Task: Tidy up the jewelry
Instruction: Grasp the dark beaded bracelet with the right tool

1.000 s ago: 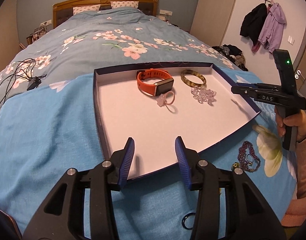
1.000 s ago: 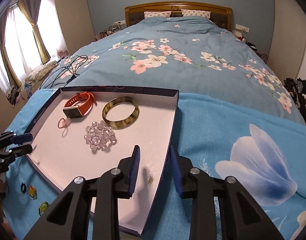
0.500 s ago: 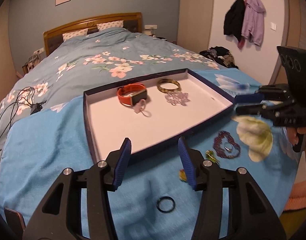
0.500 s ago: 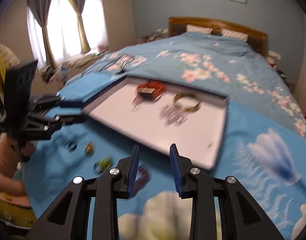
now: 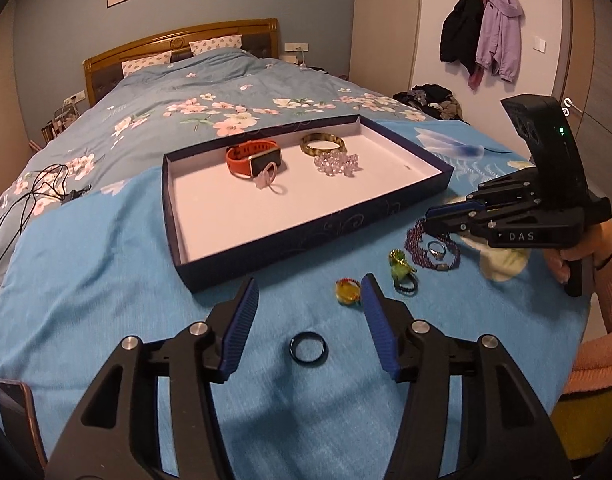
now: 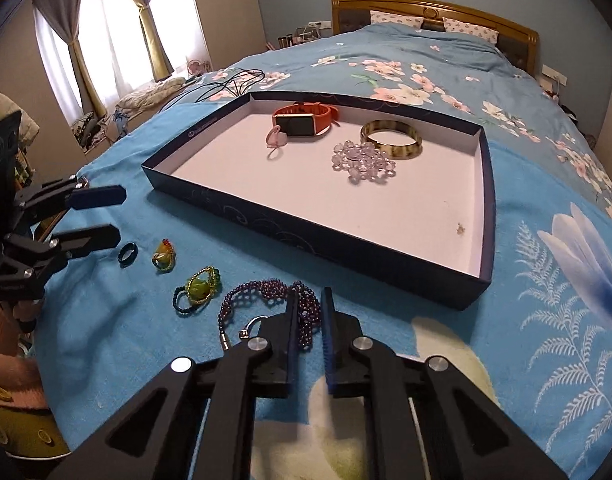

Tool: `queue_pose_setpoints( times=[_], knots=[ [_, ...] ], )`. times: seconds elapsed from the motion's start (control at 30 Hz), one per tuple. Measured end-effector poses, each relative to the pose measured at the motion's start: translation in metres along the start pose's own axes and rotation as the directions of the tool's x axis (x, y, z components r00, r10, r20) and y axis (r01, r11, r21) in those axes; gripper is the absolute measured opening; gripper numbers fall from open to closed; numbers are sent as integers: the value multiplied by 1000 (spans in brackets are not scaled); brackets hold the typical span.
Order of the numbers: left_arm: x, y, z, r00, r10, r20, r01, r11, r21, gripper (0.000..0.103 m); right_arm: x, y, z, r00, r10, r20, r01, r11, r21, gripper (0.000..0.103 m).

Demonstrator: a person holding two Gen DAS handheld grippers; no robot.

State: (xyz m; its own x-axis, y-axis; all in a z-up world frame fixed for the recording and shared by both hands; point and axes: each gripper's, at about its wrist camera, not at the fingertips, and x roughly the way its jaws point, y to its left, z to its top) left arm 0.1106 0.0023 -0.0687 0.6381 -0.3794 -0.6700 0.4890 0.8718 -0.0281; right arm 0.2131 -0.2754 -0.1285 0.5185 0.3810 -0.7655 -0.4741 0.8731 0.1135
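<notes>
Bedroom, blue-grey walls; bed [image 5: 210, 92] with floral duvet, its near end covered by a plain blue spread [image 5: 86, 248] that serves as the working surface.

1. Tray [image 5: 306, 240]: shallow dark-blue box, white-lined, lying flat on the spread. Evidently the collecting place, since four pieces already lie in it at the far end.
2. Left gripper [image 5: 308, 308]: jaws spread wide, empty, hovering low over the spread with the black ring between and just short of its tips. Judged to be lining up on that ring.
3. Right gripper [image 6: 308, 314]: jaws drawn nearly together with strands of the purple bead necklace in the narrow gap; whether they pinch or merely straddle it cannot be told. The necklace looks to lie slack on the spread, not lifted.
4. Orange watch [image 6: 304, 122]: in tray, far end, band curled.
5. Amber bangle [image 6: 392, 142]: in tray, beside the watch.
6. Clear bead bracelet [image 6: 362, 162]: in tray, touching the bangle's near edge.
7. Pink ring [image 6: 275, 142]: in tray, against the watch face.
8. Purple bead necklace [image 6: 266, 294]: on the spread in front of the tray, heaped in loops, a silver ring [image 5: 437, 250] lying within them.
9. Green ring [image 6: 198, 290]: on the spread, left of the necklace.
10. Yellow ring [image 6: 164, 256]: further left, apart.
11. Black ring [image 5: 308, 349]: plain band, lying flat, leftmost.

Items 8–11 remain outside the tray; sorting judged about half done.
</notes>
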Motion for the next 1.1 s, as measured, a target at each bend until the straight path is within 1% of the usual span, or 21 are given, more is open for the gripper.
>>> queue_pose_setpoints(
  times=[0.13,0.33,0.47,0.67,0.83,0.87,0.9,0.93,1.07,1.1],
  knots=[
    [-3,0,-5,1000,-11,-4,11,1000,-3,53,-8,4,-3,1000,2,23,-1,1000,-5,9],
    [-7,-7,-12,1000,-21,-14,21,1000,18,53,-35,13,-3,995,29,98,-28,1000,-15,9],
    [-4,-8,-18,999,-13,-42,14,1000,20,53,-47,21,1,990,42,132,-37,999,-38,9],
    [3,-6,-22,996,14,-92,-12,1000,15,50,-59,28,4,985,50,167,-42,998,-56,9],
    [9,-3,-23,993,10,-120,-10,1000,3,44,-63,30,5,982,51,183,-41,997,-59,9],
    [11,-2,-23,992,7,-128,-7,1000,-1,43,-64,31,4,981,51,185,-41,997,-60,9],
    [13,-1,-24,990,5,-138,-6,1000,-6,39,-64,31,4,981,54,186,-43,997,-62,9],
    [13,-1,-24,990,7,-142,-8,1000,-7,37,-64,32,4,981,54,186,-43,997,-63,9],
    [14,-2,-24,989,9,-144,-10,1000,-7,34,-61,33,4,981,49,187,-37,997,-65,9],
    [15,-2,-24,989,13,-145,-14,1000,-6,32,-61,33,4,981,49,186,-37,997,-65,9]
  ],
)
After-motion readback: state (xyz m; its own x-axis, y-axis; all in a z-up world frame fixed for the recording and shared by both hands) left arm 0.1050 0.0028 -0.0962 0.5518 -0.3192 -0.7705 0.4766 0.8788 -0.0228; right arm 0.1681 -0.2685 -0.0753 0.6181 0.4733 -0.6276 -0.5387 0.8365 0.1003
